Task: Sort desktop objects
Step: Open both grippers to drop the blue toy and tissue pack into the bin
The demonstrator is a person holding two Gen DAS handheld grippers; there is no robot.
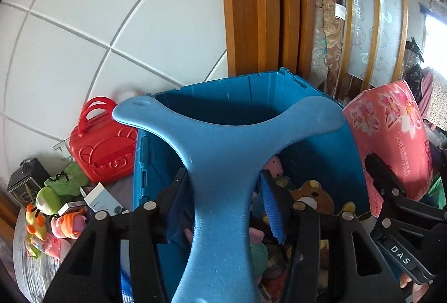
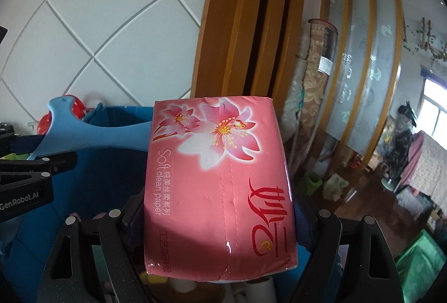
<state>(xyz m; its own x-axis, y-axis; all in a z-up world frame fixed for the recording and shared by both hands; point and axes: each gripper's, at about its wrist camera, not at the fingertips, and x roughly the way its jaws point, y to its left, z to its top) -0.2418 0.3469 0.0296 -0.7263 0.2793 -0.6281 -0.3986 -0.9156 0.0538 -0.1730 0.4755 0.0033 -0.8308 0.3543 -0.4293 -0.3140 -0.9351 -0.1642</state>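
**Ana:** Tissue pack (image 2: 220, 180), the pink one with the lily print, sits clamped in the right gripper (image 2: 220, 222), one finger against each long side. Its long axis runs straight out along the fingers, with the flower end farthest from the gripper and tipped a little upward.

**Ben:** And the left gripper (image 1: 223, 191)?

**Ana:** Closed to a middling width on a blue Y-shaped tool (image 1: 223, 163). The stem lies between the fingers and runs back under the camera. The fork points forward and up, its two prongs spreading left and right ahead of the fingertips.

**Ben:** What is beyond them?

**Ana:** A blue bin (image 1: 251, 96), open, just below and ahead of the fork, with plush toys (image 1: 313, 194) in the bottom. The pack hangs beside that bin's right rim, near the fork's right prong; whether they touch I cannot tell. Left of the left gripper, outside the bin, stands a red toy case (image 1: 103, 146).
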